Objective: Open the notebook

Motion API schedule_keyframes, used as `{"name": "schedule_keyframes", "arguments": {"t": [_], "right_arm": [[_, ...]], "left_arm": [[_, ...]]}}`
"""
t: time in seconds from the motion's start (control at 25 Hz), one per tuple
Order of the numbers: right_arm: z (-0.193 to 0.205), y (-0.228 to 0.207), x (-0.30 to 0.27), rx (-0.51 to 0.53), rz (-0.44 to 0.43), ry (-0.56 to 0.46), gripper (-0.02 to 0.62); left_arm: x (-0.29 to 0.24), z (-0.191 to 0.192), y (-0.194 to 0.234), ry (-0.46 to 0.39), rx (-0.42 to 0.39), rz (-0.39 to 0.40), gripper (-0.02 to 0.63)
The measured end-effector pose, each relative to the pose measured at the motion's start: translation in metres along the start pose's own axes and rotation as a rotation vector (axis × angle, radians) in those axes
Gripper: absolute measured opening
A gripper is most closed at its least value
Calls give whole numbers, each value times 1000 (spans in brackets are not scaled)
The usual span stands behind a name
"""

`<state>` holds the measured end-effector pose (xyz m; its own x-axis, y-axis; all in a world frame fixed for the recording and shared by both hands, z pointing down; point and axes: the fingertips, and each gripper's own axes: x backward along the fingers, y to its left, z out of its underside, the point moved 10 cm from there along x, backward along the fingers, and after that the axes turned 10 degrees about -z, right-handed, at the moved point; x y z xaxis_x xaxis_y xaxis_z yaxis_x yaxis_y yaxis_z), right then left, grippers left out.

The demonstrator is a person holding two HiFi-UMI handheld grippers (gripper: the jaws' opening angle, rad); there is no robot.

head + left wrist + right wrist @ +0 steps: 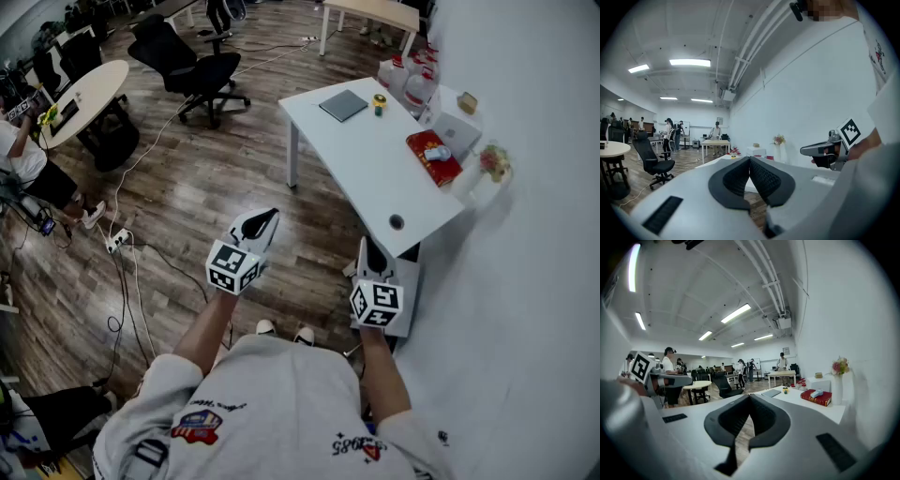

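Both jaws of your left hand-held gripper [263, 221] are pressed together, with nothing between them. Your right hand-held gripper [367, 246] looks the same: shut and empty. You hold the two side by side, almost level, out in front of your body. I think that is just a carrying pose, because you stand on the floor off the near end of the counter [373, 167] and nothing is close enough to grab.

The notebook [343, 105] lies flat and closed near the far end of the counter, well apart from both tools. A small yellow thing [379, 101] sits just beside it. A red book [433, 157] lies nearer to you, by the wall, and flowers [494, 161] stand past it. So the opening has not begun, and you will likely need to step closer first.

The head view looks down and shows the whole counter and where each thing lies. It does not show clearly how the jaws meet. Each gripper view does show that, right up close. The right gripper view also sees the notebook low and far off, and a pale thing resting on the red book. The left gripper view does not let me pick out the notebook, but it shows your other tool off to the side.
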<state>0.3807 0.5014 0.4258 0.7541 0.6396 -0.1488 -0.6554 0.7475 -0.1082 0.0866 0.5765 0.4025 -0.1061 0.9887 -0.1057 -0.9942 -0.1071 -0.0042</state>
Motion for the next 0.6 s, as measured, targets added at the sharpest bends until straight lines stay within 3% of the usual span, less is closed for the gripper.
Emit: {"name": "schedule_keyframes", "arguments": {"t": [0.12,0.36,0.4,0.56,0.6], "right_arm": [[4,4,-9,-56,-13,-11,-12],[8,15,-11,-56,28,2,-12],[9,17,-11,-55,37,8,-12],[11,27,-13,-56,68,18,-12],[10,30,-16,-58,74,18,-12]], "left_arm": [[0,2,12,-6,-12,-20,6],[0,6,25,-12,-3,-9,13],[1,7,28,-13,7,-10,43],[3,13,39,-6,55,0,299],[4,14,43,1,58,6,319]]}}
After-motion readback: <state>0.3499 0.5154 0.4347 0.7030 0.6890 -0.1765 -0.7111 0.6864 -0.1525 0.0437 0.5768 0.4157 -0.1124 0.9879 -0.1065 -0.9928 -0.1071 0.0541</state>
